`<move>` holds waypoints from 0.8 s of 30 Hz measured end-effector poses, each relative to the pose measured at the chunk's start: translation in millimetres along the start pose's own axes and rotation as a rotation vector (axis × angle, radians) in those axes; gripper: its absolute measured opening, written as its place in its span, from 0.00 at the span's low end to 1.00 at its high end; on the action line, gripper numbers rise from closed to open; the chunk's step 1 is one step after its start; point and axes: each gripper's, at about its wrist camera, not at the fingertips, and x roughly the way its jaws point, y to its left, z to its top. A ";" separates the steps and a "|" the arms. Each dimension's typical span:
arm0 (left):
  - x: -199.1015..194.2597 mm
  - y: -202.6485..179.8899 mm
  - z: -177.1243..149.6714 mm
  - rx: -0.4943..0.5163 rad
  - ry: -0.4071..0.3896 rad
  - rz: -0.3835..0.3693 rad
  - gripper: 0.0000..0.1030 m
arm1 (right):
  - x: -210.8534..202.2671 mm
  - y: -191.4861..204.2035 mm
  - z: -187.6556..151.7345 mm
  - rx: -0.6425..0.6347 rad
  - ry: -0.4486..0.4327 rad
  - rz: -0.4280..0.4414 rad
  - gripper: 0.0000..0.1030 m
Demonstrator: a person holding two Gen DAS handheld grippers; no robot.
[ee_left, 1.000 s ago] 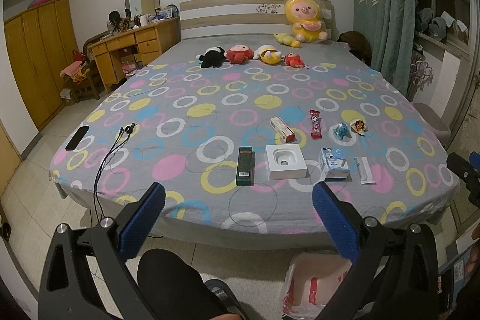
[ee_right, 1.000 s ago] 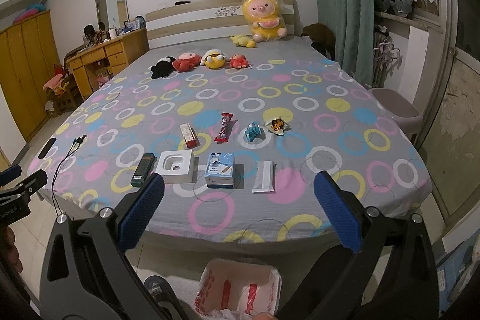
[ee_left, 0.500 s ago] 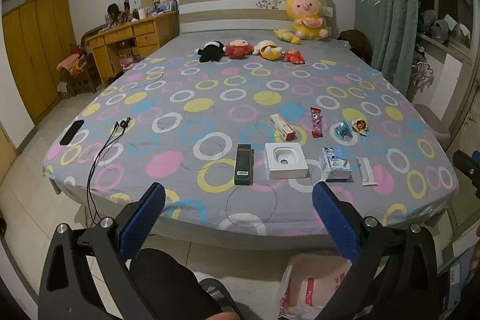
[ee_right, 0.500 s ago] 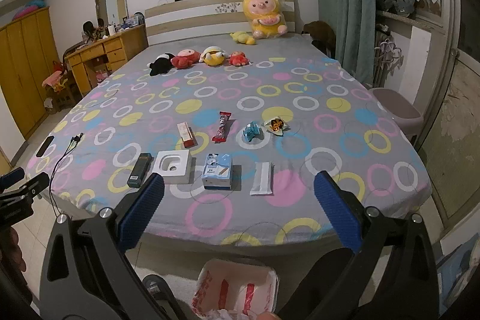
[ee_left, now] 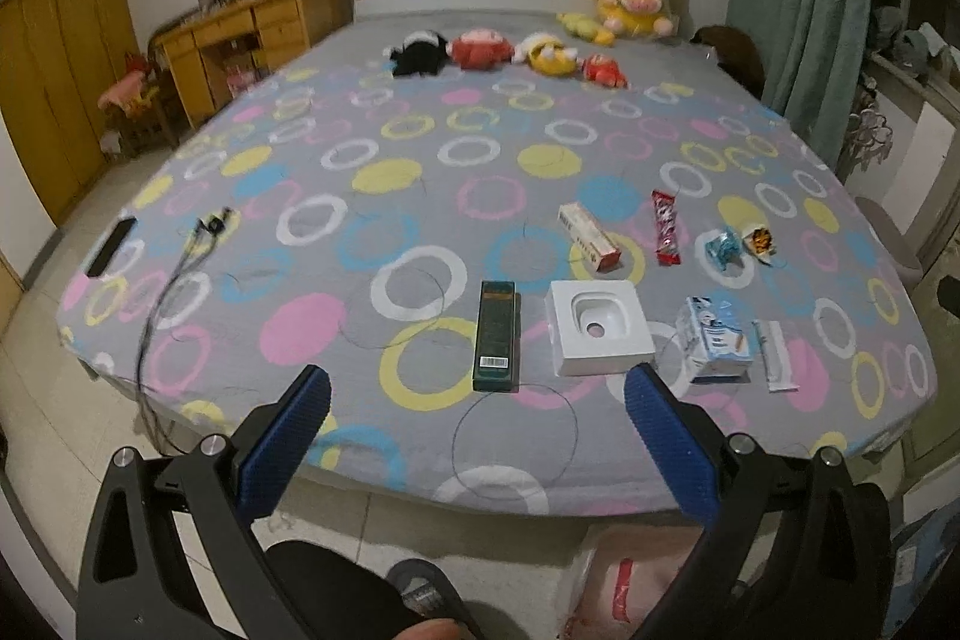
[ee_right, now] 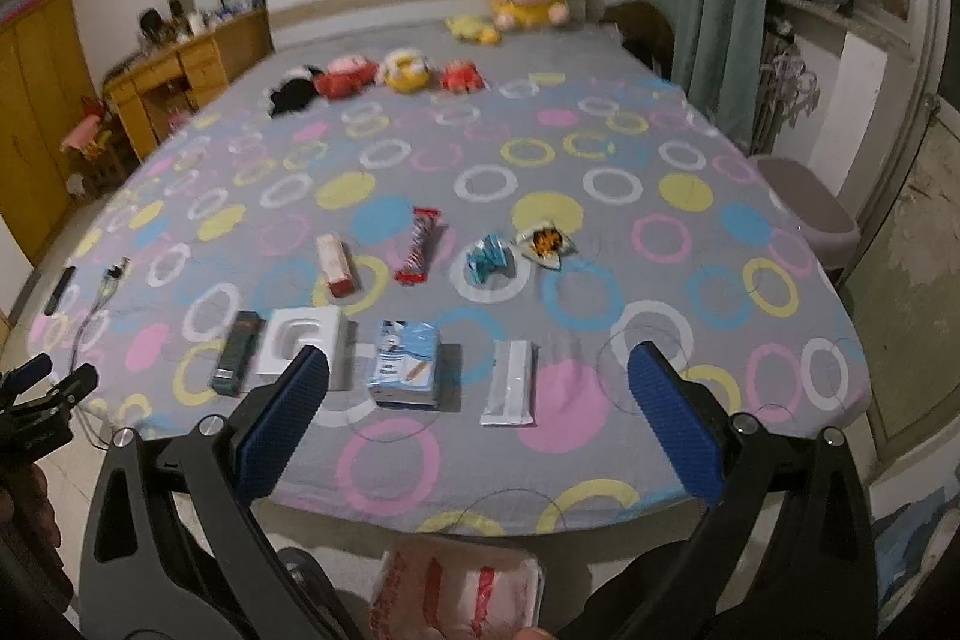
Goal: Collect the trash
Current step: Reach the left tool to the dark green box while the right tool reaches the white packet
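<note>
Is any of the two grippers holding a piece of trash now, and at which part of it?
Nothing is held. The left gripper and the right gripper are both open and empty, short of the trash on the bed.

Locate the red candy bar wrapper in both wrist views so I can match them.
Left wrist: red candy bar wrapper lies right of centre on the bed, right of the red-and-white box.
Right wrist: the wrapper lies left of centre, again just right of that box.
Shared landmark: the white square tray near the bed's front edge.
</note>
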 end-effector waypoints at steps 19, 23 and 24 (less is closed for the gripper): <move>199.5 -1.1 9.3 0.087 0.340 0.029 0.93 | 196.1 -15.9 1.7 0.053 0.370 -0.071 0.95; 220.5 -6.4 5.5 0.108 0.377 0.032 0.93 | 221.5 -22.0 -6.5 0.057 0.422 -0.098 0.95; 225.1 -7.6 4.4 0.111 0.386 0.034 0.93 | 226.5 -24.3 -8.1 0.059 0.435 -0.106 0.95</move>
